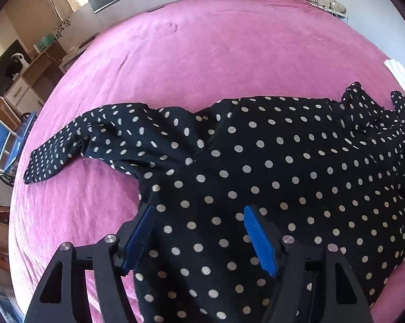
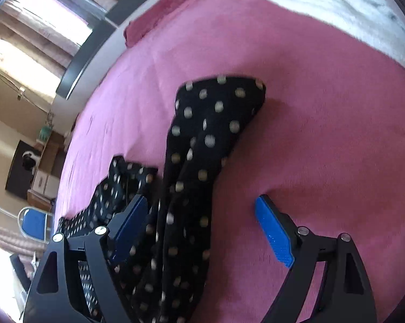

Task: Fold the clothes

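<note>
- My black polka-dot garment of thin soft fabric [image 1: 256, 167] lies spread across the pink plush bedspread [image 1: 202, 53], one long sleeve [image 1: 75, 145] stretched out flat to the side.
- I judge the fold is barely begun: the body is laid out but rumpled, and no clean crease shows yet.
- My left gripper [image 1: 198, 235] hovers over the garment's body near its side edge, blue pads wide apart with dotted cloth beneath them; it clamps nothing.
- My right gripper [image 2: 203, 231] points down at the other sleeve [image 2: 218, 113], which lies bunched in a narrow strip. Its jaws stand apart; the cloth runs close by the left-hand pad [image 2: 129, 228], but I cannot tell whether they touch, and the other pad sits over bare bedspread.
- Next, as I judge it, each claw should pinch an edge and carry the sleeves in over the body.
- A folded white towel [image 2: 350, 13] lies well apart near the bed's far corner.
</note>
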`<action>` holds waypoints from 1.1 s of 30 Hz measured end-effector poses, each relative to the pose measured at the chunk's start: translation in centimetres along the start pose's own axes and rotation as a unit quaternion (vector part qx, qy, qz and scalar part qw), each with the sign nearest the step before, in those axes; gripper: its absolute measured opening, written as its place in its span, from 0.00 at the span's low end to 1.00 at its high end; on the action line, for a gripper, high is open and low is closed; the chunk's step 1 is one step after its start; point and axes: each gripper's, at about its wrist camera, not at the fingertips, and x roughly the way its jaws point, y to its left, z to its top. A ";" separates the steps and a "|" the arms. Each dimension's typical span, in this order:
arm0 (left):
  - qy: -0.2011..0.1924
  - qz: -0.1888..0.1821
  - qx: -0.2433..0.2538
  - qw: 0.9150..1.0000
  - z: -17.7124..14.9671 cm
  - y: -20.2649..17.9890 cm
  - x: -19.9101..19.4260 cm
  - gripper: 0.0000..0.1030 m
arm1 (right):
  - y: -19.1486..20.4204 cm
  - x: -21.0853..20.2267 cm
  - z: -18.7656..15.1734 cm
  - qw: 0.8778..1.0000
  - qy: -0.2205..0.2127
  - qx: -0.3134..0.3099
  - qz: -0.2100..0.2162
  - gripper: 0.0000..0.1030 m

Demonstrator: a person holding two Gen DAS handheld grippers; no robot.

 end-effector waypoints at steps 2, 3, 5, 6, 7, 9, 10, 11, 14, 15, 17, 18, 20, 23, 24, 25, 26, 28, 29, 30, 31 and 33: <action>0.000 -0.008 -0.003 1.000 -0.2 -0.3 -0.1 0.68 | 1.8 0.5 -0.2 0.998 -0.002 -0.052 -0.031 0.67; 0.000 -0.012 -0.005 1.000 -0.2 -0.5 -0.2 0.68 | 2.4 0.6 -0.4 0.997 -0.001 -0.072 -0.039 0.29; -0.001 -0.018 -0.004 1.000 -0.7 -0.8 -0.7 0.68 | 3.3 0.8 -0.6 0.994 -0.002 -0.096 -0.043 0.10; -0.003 -0.018 -0.003 1.000 -0.9 -0.8 -1.0 0.68 | 3.2 0.6 -0.6 0.995 -0.004 -0.091 -0.034 0.10; -0.005 -0.017 -0.002 1.000 -1.2 -0.8 -1.4 0.68 | 3.1 0.4 -0.7 0.996 -0.006 -0.085 -0.026 0.10; -0.008 -0.016 0.000 1.000 -1.6 -0.6 -2.1 0.68 | 2.7 -0.3 -0.9 0.998 -0.014 -0.067 -0.006 0.10; -0.009 -0.015 -0.001 1.000 -1.8 -0.4 -2.4 0.68 | 2.4 -1.1 -1.0 0.998 -0.023 -0.056 0.003 0.10; -0.010 -0.014 -0.001 1.000 -1.9 -0.3 -2.7 0.68 | 2.0 -2.4 -1.1 0.998 -0.036 -0.047 0.014 0.10; -0.012 -0.008 -0.008 1.000 -2.1 0.5 -3.9 0.68 | 0.9 -7.4 -1.7 0.996 -0.079 -0.028 0.042 0.10; -0.013 -0.010 -0.013 1.000 -2.2 0.7 -4.5 0.68 | 0.6 -9.4 -2.0 0.994 -0.097 -0.023 0.050 0.10; -0.015 -0.013 -0.024 1.000 -2.5 1.2 -5.8 0.68 | 0.0 -14.1 -3.1 0.989 -0.137 -0.012 0.058 0.10; -0.018 -0.014 -0.027 0.999 -2.6 1.4 -6.4 0.68 | -0.3 -16.5 -3.7 0.986 -0.158 -0.006 0.061 0.10; -0.021 -0.021 -0.034 0.999 -2.8 1.5 -7.6 0.68 | -1.3 -20.8 -5.1 0.982 -0.184 0.005 0.053 0.10; -0.018 -0.043 -0.039 0.998 -4.2 0.8 -9.9 0.68 | -3.8 -25.3 -7.0 0.979 -0.203 0.023 0.027 0.10; -0.019 -0.045 -0.035 0.998 -4.6 0.4 -10.4 0.68 | -4.6 -26.7 -7.2 0.977 -0.210 0.030 0.016 0.10; -0.021 -0.045 -0.029 0.998 -5.2 -0.1 -11.2 0.68 | -5.4 -28.0 -7.2 0.976 -0.217 0.035 0.005 0.10; -0.022 -0.045 -0.022 0.998 -5.9 -0.7 -12.1 0.68 | -6.2 -29.4 -7.2 0.974 -0.224 0.041 -0.006 0.10; -0.027 -0.049 -0.009 0.998 -6.5 -1.1 -13.1 0.68 | -7.4 -31.9 -6.3 0.970 -0.238 0.035 -0.032 0.10; -0.030 -0.049 -0.005 0.998 -6.8 -1.2 -13.6 0.68 | -8.0 -32.9 -5.5 0.967 -0.247 0.033 -0.045 0.10; -0.032 -0.049 -0.002 0.998 -7.1 -1.4 -14.1 0.68 | -8.4 -33.8 -4.6 0.964 -0.257 0.033 -0.058 0.10; -0.033 -0.050 0.000 0.998 -7.2 -1.4 -14.5 0.68 | -9.1 -35.0 -3.9 0.960 -0.267 0.035 -0.072 0.10; -0.034 -0.050 0.000 0.998 -7.4 -1.3 -15.3 0.68 | -10.7 -37.2 -2.7 0.952 -0.285 0.044 -0.103 0.10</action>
